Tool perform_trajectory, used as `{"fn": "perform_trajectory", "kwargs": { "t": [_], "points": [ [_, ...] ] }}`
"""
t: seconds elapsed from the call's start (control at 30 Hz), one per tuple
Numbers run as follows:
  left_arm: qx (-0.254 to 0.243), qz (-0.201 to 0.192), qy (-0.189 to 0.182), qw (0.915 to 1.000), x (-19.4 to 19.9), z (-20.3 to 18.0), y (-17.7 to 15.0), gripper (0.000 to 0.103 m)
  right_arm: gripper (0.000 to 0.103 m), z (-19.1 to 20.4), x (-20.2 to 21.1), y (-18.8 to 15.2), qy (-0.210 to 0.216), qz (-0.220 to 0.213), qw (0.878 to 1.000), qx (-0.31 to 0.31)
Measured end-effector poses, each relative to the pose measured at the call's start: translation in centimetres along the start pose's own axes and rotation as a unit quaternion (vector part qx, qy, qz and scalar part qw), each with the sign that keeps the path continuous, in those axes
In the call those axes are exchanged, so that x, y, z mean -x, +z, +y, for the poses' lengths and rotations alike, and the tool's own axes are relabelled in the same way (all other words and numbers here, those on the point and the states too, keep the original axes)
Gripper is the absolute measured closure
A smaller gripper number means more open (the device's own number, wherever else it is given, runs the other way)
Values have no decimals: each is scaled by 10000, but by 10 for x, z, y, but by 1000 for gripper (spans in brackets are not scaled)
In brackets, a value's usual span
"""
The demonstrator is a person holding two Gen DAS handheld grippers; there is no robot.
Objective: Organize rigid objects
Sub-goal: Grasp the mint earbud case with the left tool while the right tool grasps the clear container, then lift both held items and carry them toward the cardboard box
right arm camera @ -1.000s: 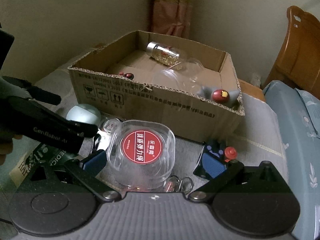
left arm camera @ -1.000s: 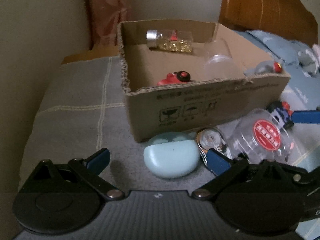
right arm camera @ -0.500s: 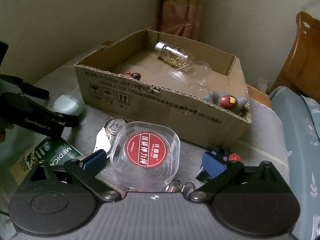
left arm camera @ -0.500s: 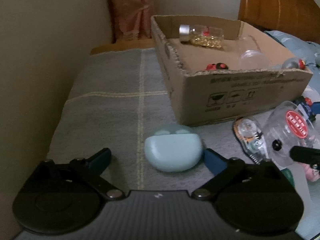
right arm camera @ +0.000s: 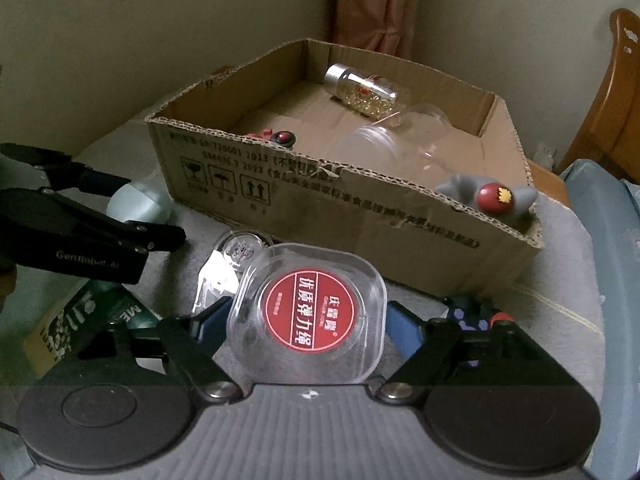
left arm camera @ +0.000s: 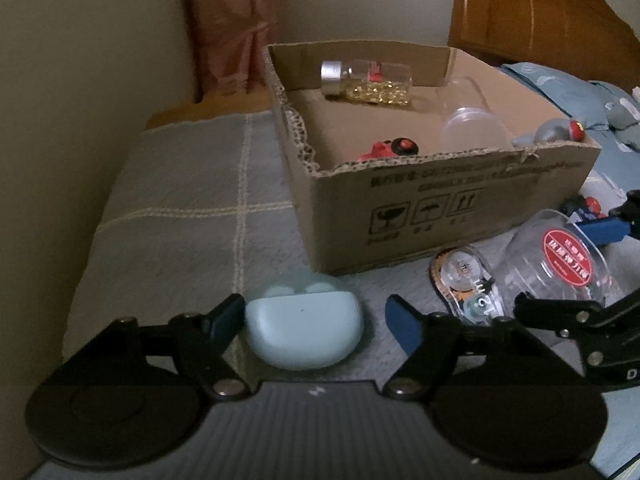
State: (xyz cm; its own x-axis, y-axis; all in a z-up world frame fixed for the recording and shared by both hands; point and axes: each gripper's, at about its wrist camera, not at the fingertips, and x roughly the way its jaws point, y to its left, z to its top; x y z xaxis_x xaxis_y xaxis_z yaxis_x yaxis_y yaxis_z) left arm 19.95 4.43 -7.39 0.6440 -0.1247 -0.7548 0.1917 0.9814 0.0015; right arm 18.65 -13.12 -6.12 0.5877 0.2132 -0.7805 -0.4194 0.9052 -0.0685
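Note:
My left gripper (left arm camera: 316,312) is open around a pale blue earbud case (left arm camera: 304,332) lying on the grey blanket; the left finger touches it, the right stands apart. The case also shows in the right wrist view (right arm camera: 138,204). My right gripper (right arm camera: 308,322) is open around a clear plastic box with a red round label (right arm camera: 308,316), which also shows in the left wrist view (left arm camera: 560,264). An open cardboard box (left arm camera: 440,200) holds a glass bottle of gold beads (left arm camera: 368,80), a red toy (left arm camera: 390,148), a clear container (left arm camera: 472,128) and a grey toy (right arm camera: 490,198).
A clear tape dispenser (left arm camera: 466,280) lies between the two grippers. A green medical packet (right arm camera: 80,320) lies at the left, a small blue toy (right arm camera: 476,316) at the right. A wall runs along the left; a wooden headboard (left arm camera: 540,12) and blue bedding (left arm camera: 580,92) lie to the right.
My left gripper has moved left and then forward, so the earbud case now sits between its fingers. My right gripper has closed in on the clear box, which now sits between its fingers.

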Motion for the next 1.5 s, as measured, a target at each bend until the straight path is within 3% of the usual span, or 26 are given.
{"fn": "perform_trajectory", "kwargs": {
  "t": [0.2, 0.67, 1.13, 1.5],
  "points": [
    [2, -51, -70, 10000, 0, 2, 3, 43, 21, 1, -1, 1, 6, 26, 10000, 4],
    [-367, 96, -196, 9991, 5, 3, 3, 43, 21, -12, 4, 3, 48, 12, 10000, 62],
    [-634, 73, -144, 9979, 37, -3, 4, 43, 21, -16, 33, 10, 108, -231, 9992, 315],
    [-815, -225, -186, 9962, 81, -13, 34, 43, 21, -30, 69, 21, 250, -544, 9974, 405]
  ]
}}
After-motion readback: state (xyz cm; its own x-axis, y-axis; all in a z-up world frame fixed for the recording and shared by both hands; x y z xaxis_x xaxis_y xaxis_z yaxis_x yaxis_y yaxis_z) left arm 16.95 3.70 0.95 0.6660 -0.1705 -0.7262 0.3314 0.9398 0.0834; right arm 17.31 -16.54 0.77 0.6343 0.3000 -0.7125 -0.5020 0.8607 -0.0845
